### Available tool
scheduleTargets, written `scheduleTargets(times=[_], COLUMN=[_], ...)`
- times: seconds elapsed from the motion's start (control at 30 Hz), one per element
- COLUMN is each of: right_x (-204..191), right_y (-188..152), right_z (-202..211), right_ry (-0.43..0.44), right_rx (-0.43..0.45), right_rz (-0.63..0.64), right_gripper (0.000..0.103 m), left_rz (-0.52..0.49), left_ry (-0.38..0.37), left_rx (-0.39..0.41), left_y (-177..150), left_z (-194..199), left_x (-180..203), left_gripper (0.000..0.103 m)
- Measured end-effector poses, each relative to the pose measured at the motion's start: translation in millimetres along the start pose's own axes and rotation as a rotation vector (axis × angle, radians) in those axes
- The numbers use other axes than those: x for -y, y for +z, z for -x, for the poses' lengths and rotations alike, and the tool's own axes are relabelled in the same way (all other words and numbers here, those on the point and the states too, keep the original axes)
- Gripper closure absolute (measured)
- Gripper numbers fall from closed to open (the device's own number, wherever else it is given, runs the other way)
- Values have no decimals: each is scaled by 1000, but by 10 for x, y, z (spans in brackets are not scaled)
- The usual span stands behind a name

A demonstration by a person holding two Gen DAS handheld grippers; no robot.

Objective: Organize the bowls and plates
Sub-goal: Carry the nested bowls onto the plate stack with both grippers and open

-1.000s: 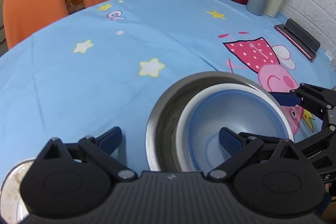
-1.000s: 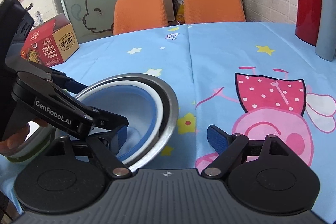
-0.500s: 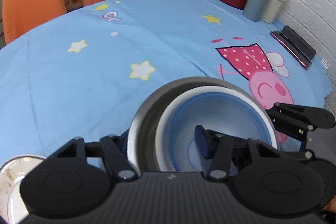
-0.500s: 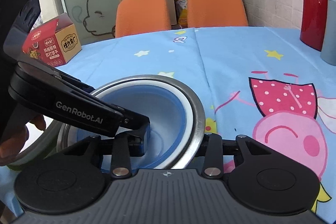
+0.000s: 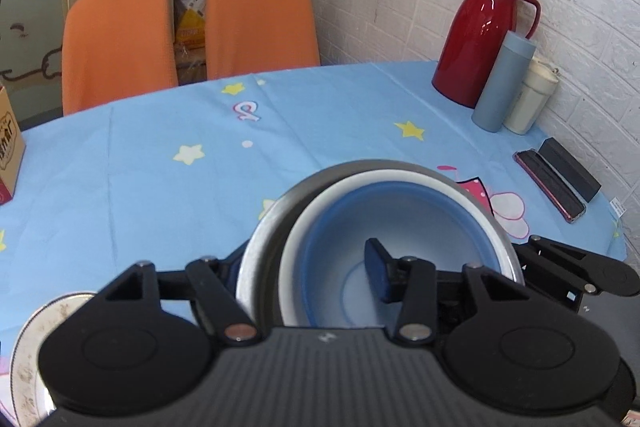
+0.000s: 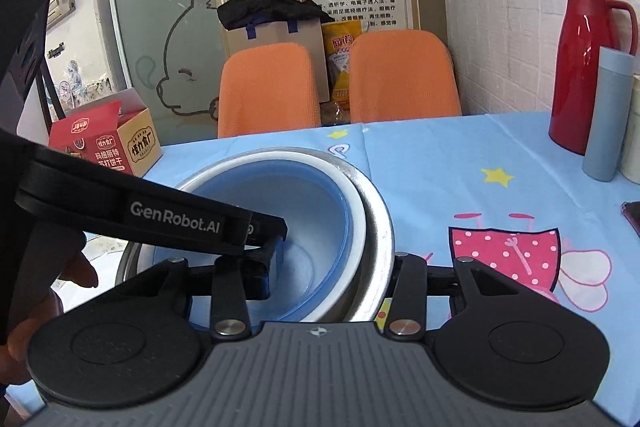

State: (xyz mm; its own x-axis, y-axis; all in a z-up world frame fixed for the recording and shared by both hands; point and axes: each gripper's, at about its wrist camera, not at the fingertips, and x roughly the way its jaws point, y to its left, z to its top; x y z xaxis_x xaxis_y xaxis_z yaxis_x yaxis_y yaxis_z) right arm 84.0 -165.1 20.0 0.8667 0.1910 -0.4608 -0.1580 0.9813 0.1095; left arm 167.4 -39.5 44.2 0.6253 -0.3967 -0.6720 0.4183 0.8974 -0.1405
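A steel bowl [image 5: 264, 227] holds a white bowl [image 5: 320, 203] with a blue bowl [image 5: 404, 211] nested inside. The stack is tilted and raised above the blue tablecloth. My left gripper [image 5: 308, 267] is shut on the stack's left wall, one finger inside the blue bowl, the other outside the steel bowl. My right gripper [image 6: 340, 263] is shut on the stack's right wall [image 6: 376, 227] in the same way. A worn patterned plate [image 5: 36, 331] lies on the table at the lower left of the left wrist view.
A red thermos [image 5: 480, 35], a grey-blue flask [image 5: 502, 83] and a cream cup [image 5: 530, 99] stand at the far right by the brick wall. A phone and black case [image 5: 560, 183] lie near the right edge. A cardboard box [image 6: 108, 139] stands at the left. Two orange chairs [image 5: 260, 19] stand behind.
Both grippers closed on the bowl stack's walls, then lifted and tilted it together. Both views now look higher across the table.
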Motion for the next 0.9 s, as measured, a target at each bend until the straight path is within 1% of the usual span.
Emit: scheduleTargets(times=[0.13,0.23,0.6,0.77,0.9], right_x=[-83,-223,-943,-1209,-1327], right_y=[5,-10,-83,-103,-140], right_z=[79,91,-139,-284,-407], right_ry=[34,64,217,255,273], right_rx=[7,3,-69,-97,-130], right_rz=[6,28,115,151,162], right_gripper=[29,29,29,29,29], left_rz=[6,36,191,250,279], left_ry=[29,48,142,169,184], left_rx=[20,27,17,20,9], left_y=[-72,-173,-585,-719,-793], left_z=[187,323,702,784,752], left_x=[-38,-165,-969,-1316,-1501], left_gripper=[58,58,58,58,58])
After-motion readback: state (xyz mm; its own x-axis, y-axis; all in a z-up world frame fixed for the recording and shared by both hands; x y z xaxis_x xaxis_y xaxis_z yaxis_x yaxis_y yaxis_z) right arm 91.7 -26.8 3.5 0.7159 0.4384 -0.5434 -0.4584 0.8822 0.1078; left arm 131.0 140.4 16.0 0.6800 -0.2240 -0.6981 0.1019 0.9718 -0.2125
